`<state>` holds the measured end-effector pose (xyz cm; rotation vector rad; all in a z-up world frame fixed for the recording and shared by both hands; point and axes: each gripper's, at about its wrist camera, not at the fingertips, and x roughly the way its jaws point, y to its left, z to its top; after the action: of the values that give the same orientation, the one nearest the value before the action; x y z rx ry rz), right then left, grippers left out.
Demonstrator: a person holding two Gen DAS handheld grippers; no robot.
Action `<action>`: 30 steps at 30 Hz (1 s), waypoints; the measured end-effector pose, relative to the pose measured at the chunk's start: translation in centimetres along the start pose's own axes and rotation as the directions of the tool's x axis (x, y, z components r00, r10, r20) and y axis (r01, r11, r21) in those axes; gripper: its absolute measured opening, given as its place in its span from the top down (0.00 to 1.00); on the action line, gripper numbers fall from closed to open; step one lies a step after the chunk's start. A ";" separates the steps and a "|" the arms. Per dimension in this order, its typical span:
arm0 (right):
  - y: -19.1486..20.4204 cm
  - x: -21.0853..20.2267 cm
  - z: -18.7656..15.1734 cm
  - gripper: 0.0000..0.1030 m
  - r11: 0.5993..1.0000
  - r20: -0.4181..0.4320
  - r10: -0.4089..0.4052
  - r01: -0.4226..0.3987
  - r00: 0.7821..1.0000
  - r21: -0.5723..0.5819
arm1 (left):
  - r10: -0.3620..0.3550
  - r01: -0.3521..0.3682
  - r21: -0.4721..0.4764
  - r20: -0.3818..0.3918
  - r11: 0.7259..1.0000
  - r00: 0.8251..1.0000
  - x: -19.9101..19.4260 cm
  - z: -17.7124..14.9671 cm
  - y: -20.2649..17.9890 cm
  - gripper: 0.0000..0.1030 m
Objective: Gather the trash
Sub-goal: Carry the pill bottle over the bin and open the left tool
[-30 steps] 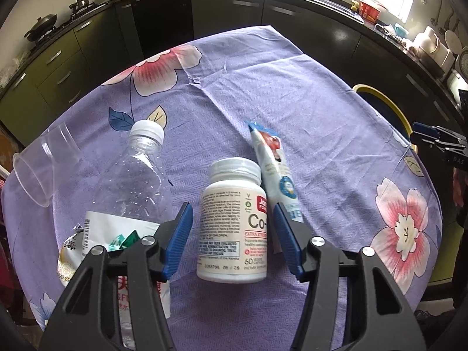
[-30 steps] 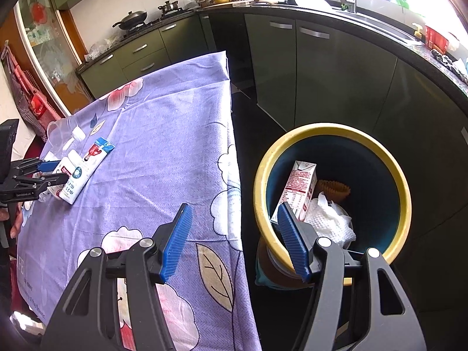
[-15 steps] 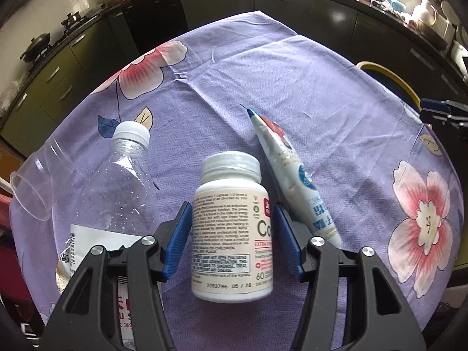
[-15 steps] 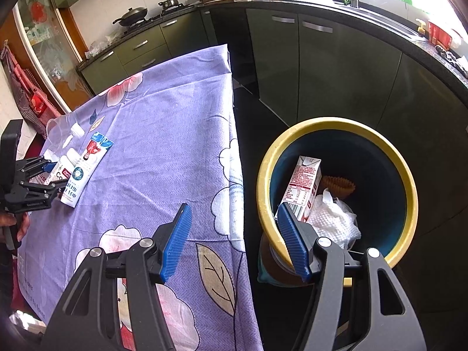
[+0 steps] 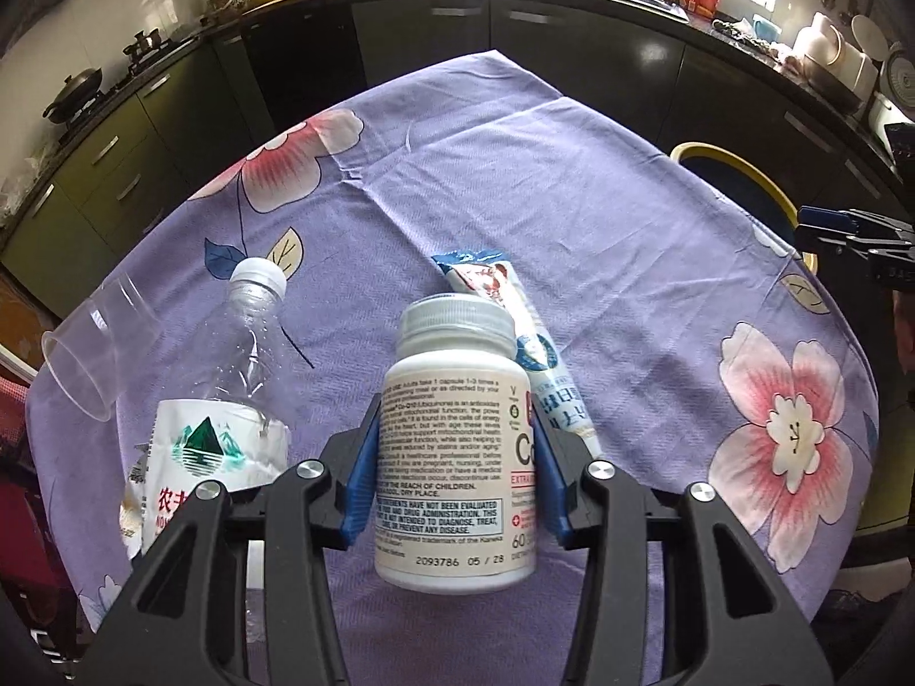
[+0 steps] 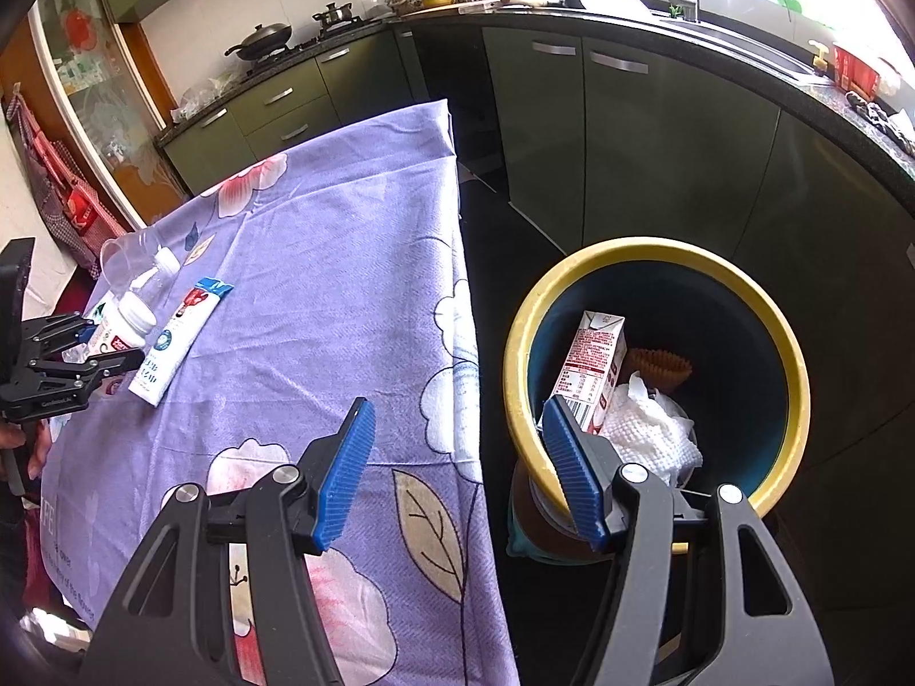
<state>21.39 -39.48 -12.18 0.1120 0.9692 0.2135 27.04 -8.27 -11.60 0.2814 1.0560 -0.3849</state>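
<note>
Over the purple floral cloth (image 5: 514,183), L gripper (image 5: 454,457) points forward w/ both blue pads pressed on a white pill bottle (image 5: 457,434), upright, lifted clear of the cloth. R gripper (image 6: 457,474) hovers level at the table edge beside the bin (image 6: 657,263), jaws spread wide, nothing between them. On the cloth: 1 water bottle (image 5: 229,400), 1 clear cup (image 5: 91,354), 1 tube (image 5: 532,354), all lying down. Inside the bin: 1 carton (image 6: 595,366), 1 white wad (image 6: 646,429), 1 brown bit (image 6: 663,369).
</note>
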 end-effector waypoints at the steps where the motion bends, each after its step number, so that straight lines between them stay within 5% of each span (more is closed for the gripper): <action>1: 0.1 -0.2 0.0 0.41 1.000 0.004 0.003 -0.003 1.000 -0.002 | -0.006 0.006 -0.001 0.004 1.000 1.000 -0.5 0.0 -0.1 0.57; 18: -1.5 -4.7 -1.5 0.41 0.999 0.085 0.031 -0.032 0.996 0.008 | -0.126 0.114 0.108 0.119 0.988 0.985 -9.0 2.5 -7.8 0.57; 30: -8.7 -8.3 -4.7 0.41 0.994 0.135 -0.065 0.052 0.989 0.100 | -0.272 0.232 0.276 0.114 0.933 0.956 -6.3 10.7 -19.0 0.57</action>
<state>14.07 -49.83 -9.78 0.1839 0.8433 0.1038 24.42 -28.61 -1.76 0.3453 0.8937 -0.7699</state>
